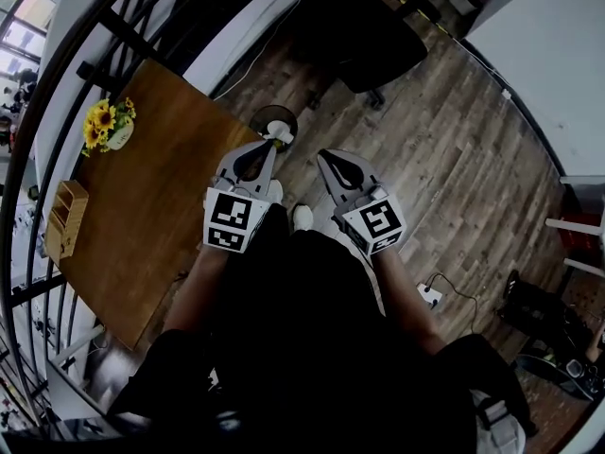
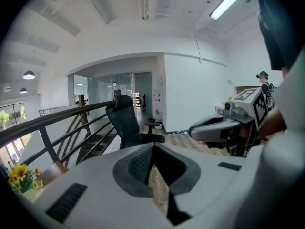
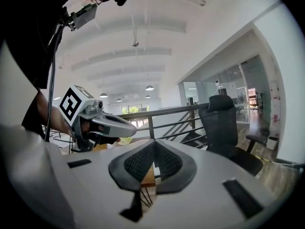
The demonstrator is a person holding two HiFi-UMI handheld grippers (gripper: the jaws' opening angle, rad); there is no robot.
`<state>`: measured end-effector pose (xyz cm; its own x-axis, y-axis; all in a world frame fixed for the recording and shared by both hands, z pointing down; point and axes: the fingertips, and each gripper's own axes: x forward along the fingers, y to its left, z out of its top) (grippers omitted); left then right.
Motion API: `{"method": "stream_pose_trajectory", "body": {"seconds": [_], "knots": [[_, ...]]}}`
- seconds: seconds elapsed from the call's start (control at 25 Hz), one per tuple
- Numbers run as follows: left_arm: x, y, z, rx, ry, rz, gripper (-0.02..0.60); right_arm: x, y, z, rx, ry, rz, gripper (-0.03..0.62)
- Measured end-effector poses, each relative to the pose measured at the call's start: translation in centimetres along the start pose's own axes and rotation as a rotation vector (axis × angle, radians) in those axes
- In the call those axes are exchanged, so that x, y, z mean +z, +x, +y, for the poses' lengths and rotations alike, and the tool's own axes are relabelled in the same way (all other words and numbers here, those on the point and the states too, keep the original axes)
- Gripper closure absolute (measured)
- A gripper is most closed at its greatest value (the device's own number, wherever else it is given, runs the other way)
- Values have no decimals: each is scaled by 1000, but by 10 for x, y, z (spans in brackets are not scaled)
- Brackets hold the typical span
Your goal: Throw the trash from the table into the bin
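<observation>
In the head view both grippers are held side by side in front of the person, over the wooden floor just right of the brown table (image 1: 161, 206). My left gripper (image 1: 268, 148) has its jaws together with nothing between them, and so does my right gripper (image 1: 324, 155). A round dark bin (image 1: 274, 116) stands on the floor just past the left gripper's tips. A small white piece (image 1: 280, 132) shows at the bin's near rim; I cannot tell whether it lies inside. The left gripper view shows closed, empty tips (image 2: 153, 147), as does the right gripper view (image 3: 154, 144).
On the table stand a pot of yellow flowers (image 1: 107, 126) and a small wooden organizer (image 1: 66, 218). A black railing (image 1: 57, 93) runs behind the table. A black office chair (image 1: 369, 36) stands beyond the bin. A white power strip (image 1: 430, 294) lies on the floor at right.
</observation>
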<state>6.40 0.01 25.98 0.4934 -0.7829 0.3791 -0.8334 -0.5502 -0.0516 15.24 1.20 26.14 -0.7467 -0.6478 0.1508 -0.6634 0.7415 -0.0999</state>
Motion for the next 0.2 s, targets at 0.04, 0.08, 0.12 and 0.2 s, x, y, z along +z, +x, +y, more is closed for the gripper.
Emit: {"method": "stream_pose_trajectory", "body": {"seconds": [0.04, 0.08, 0.12, 0.2], "knots": [[-1, -1, -4, 1, -1, 1, 569, -1, -2, 1, 3, 4, -1, 579], [-2, -2, -8, 0, -1, 2, 569, -1, -6, 2, 3, 7, 0, 579], [-2, -3, -13, -3, -2, 3, 569, -2, -10, 2, 4, 10, 2, 580], [-2, -4, -24, -8, -2, 6, 569, -4, -19, 2, 4, 14, 8, 580]]}}
